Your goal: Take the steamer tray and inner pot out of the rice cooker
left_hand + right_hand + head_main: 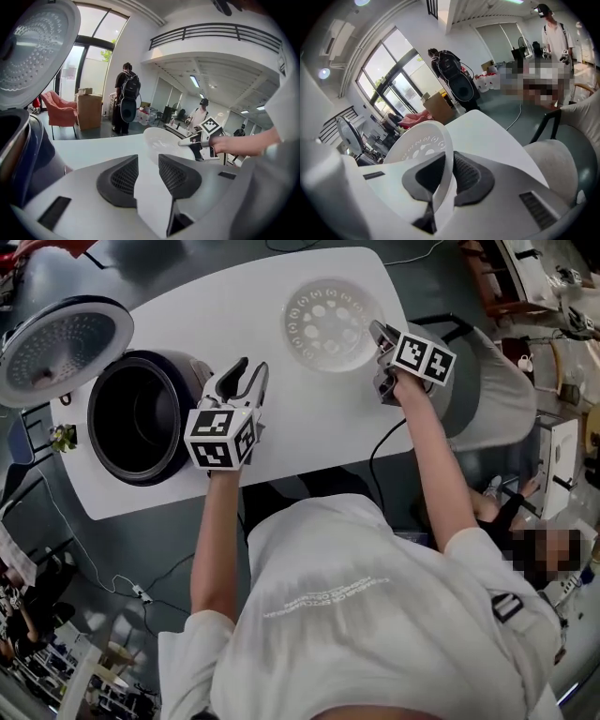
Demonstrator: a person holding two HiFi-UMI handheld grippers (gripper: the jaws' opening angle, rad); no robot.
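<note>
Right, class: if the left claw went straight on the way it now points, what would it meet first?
Most likely the bare white table, which fills the gap of the open left claw. The steamer tray is further along that line, though depth is hard to judge.

On table, rice cooker sits L, steamer tray to its R.

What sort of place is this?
Likely an open workshop or lab hall, not a kitchen: a rice cooker on a white table, a balcony railing above, a person wearing a backpack.
</note>
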